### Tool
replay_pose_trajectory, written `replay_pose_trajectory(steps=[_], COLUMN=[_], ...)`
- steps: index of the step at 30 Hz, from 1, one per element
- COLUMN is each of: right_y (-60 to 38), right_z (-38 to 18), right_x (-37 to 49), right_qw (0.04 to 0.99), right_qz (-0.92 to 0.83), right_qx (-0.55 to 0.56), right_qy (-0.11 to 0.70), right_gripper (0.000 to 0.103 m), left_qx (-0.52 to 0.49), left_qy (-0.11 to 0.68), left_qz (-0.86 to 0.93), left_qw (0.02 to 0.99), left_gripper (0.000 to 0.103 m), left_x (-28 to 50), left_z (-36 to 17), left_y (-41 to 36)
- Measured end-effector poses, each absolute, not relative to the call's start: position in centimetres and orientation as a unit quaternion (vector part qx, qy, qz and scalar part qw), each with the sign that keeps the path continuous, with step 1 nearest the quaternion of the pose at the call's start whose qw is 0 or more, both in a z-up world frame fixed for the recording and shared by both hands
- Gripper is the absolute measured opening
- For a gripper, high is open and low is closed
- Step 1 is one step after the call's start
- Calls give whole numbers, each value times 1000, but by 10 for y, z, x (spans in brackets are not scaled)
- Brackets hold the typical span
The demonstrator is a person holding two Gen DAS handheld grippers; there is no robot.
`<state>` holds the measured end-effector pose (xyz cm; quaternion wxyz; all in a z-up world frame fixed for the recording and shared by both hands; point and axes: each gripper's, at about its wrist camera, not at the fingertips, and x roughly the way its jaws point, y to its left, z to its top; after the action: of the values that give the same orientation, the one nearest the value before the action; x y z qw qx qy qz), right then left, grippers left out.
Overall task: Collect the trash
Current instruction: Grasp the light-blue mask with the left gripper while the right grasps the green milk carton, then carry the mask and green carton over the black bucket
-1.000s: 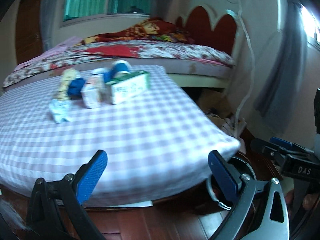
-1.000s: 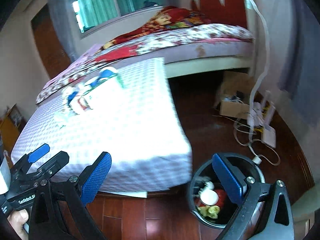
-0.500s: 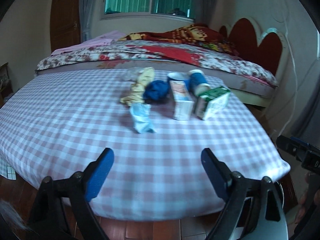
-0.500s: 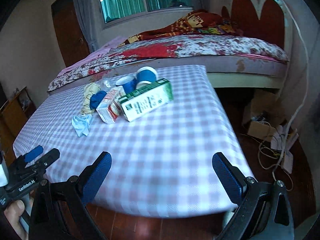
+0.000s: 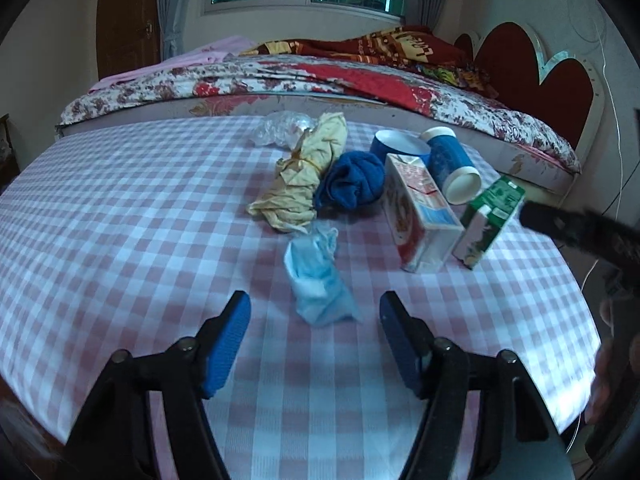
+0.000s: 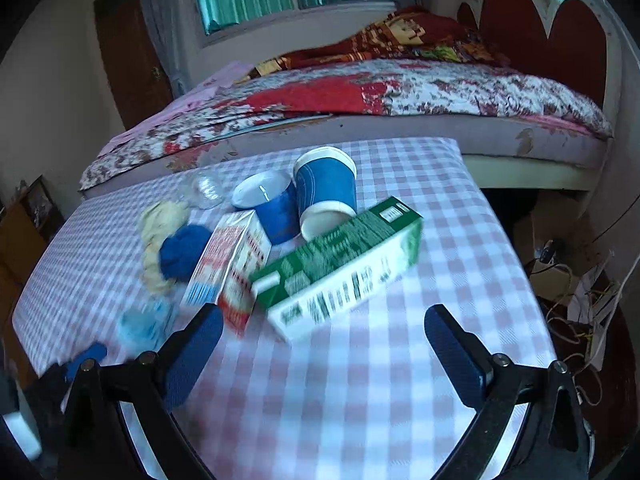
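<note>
Trash lies in a cluster on the checked tablecloth [image 5: 120, 240]. A crumpled light-blue mask [image 5: 318, 280] is nearest my left gripper [image 5: 314, 312], just ahead of the fingertips. The jaws are closing and nothing is pressed between them. Behind the mask lie a yellow wrapper [image 5: 308, 176], a blue cloth ball [image 5: 354, 182], a red-and-white carton [image 5: 420, 216], two blue paper cups [image 5: 452, 164] and a green carton [image 5: 490, 216]. My right gripper [image 6: 320, 320] stands open just short of the green carton [image 6: 340, 276], with the red carton [image 6: 228, 268] by its left finger.
A bed [image 5: 320, 84] with a floral cover and a red heart-shaped headboard [image 5: 540, 72] stands behind the table. Clear crumpled plastic [image 5: 280, 130] lies at the back of the cluster. Cables and boxes [image 6: 576, 280] litter the floor at the right.
Both grippers have swung from the floor bin toward the table and closed in on the trash cluster. The left jaws have narrowed; the mask now lies just ahead of them.
</note>
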<state>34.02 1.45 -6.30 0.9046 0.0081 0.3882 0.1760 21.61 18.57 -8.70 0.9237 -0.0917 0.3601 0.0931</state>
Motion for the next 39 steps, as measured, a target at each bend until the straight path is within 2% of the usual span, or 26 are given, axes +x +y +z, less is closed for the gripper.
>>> replay_pose_trajectory(steps=[6,10,12,16,18,31,32,33,35,39], right_y=[31,39,33,17,8,-14,-19,-21,-26,-33], right_z=[-79,-90,-93,-94,-94,-98,-99,-99,-98,-94], right_x=[379,383,377,363,360,375,375,374,370,359], right_qw=[892,884,883,887,888,897,896,897,899,901], right_qz=[167,171,174,169,166,117,115,113,114,128], right_qx=[34,14,1,-22,-24,-21,-18,-17,-21,-28], right_qy=[418,435,436,429,428,427,429,427,423,413], right_gripper=[102,101,89,75,64,59,46,42,40,39], left_qx=[-97,-102,-102,-107,-108,-111,-113,-114,-114,-104], left_qy=[376,385,389,394,391,401,403,404,396,375], left_qz=[89,86,84,77,77,89,88,86,87,82], left_qw=[917,913,912,910,911,905,904,904,907,917], left_gripper=[64,60,55,37,34,34,31,27,16,13], left_x=[236,248,250,251,251,268,269,269,266,256], left_z=[-93,-97,-99,-103,-101,-99,-101,-102,-101,-92], left_y=[193,193,192,189,187,194,194,195,195,189])
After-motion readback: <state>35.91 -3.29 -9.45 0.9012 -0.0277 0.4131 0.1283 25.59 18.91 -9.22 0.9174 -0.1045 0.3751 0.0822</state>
